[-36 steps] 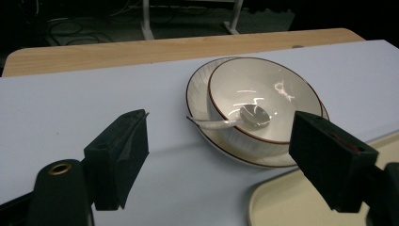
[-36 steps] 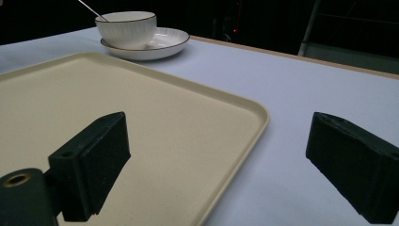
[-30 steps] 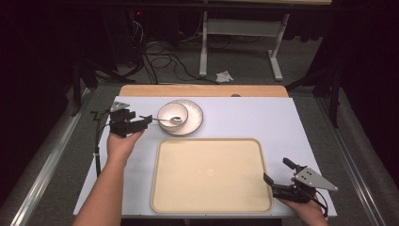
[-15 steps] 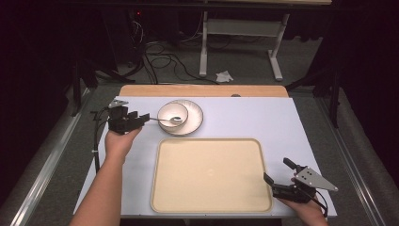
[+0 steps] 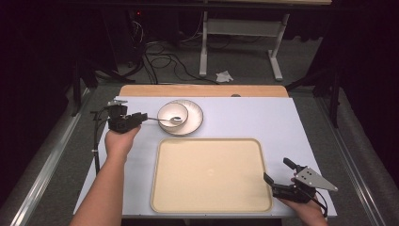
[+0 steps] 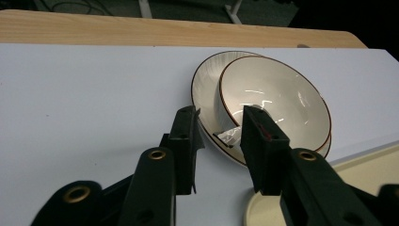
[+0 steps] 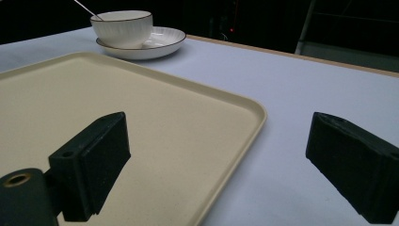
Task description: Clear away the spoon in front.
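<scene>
Black left tongs (image 5: 141, 117) level, jaws apart round spoon (image 5: 165, 120) handle.

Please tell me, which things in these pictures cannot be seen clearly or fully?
- Spoon handle end: in the left gripper view the jaws cover it, so contact cannot be told.
- Plate: the bowl on it hides much of it.
- Tray: its near and left parts are cut off in the right gripper view.
- Small white thing on the floor: too small, high view.

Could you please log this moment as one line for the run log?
left gripper: open at spoon handle | bowl on plate | right gripper: open by tray
</scene>
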Motion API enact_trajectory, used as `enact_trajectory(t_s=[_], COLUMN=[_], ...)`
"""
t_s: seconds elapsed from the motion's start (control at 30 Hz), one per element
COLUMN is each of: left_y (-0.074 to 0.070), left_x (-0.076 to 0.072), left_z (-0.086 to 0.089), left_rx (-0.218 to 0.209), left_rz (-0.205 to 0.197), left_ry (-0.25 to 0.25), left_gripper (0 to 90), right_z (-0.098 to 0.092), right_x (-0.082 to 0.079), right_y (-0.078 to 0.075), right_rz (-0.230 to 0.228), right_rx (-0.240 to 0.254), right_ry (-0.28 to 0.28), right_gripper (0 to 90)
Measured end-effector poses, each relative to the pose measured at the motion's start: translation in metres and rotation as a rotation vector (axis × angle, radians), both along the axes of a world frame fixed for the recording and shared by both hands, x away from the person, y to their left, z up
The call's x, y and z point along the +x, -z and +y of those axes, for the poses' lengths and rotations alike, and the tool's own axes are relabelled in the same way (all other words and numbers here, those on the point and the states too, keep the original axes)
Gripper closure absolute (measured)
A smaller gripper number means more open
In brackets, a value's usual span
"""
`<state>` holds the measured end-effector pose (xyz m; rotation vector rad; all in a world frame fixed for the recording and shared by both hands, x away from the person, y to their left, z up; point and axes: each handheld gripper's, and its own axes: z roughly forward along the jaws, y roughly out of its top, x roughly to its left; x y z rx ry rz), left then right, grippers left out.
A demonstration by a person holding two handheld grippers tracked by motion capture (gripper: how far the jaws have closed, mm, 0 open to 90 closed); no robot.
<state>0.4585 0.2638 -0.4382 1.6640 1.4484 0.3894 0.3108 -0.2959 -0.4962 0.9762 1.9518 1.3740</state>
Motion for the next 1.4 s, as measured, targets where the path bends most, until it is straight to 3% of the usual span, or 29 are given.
enact_trajectory(t_s=[0.27, 0.43, 0.57, 0.63, 0.77, 0.9, 1.17, 1.4], left_y=[0.001, 0.001, -0.001, -0.002, -0.005, -0.011, -0.015, -0.022], left_x=[0.001, 0.001, 0.000, -0.002, -0.005, -0.011, -0.017, -0.036], left_z=[0.000, 0.001, 0.002, 0.001, -0.003, -0.010, -0.013, -0.011], left_rx=[-0.012, -0.027, -0.052, -0.071, -0.068, -0.077, -0.066, -0.081], left_rz=[0.019, 0.010, 0.000, -0.021, -0.046, -0.101, -0.129, -0.195], left_ry=[0.005, 0.007, 0.029, 0.035, 0.041, 0.043, 0.040, 0.034], left_gripper=[74.0, 83.2, 85.3, 88.6, 89.3, 89.4, 89.5, 89.5], right_z=[0.000, 0.000, 0.000, 0.000, 0.000, 0.001, 0.001, 0.002], right_x=[0.001, 0.001, 0.001, 0.001, 0.001, 0.001, 0.000, 0.000], right_y=[0.001, 0.001, 0.001, 0.001, 0.001, 0.001, 0.001, 0.000], right_rz=[-0.002, 0.001, 0.001, 0.000, 0.000, 0.003, 0.000, -0.003], right_rx=[-0.003, -0.001, -0.002, -0.002, -0.001, -0.002, -0.005, -0.010], right_ry=[-0.004, -0.006, -0.006, -0.007, -0.007, -0.006, -0.006, -0.012], right_gripper=[7.5, 7.5, 7.6, 7.6, 7.6, 7.7, 7.7, 7.7])
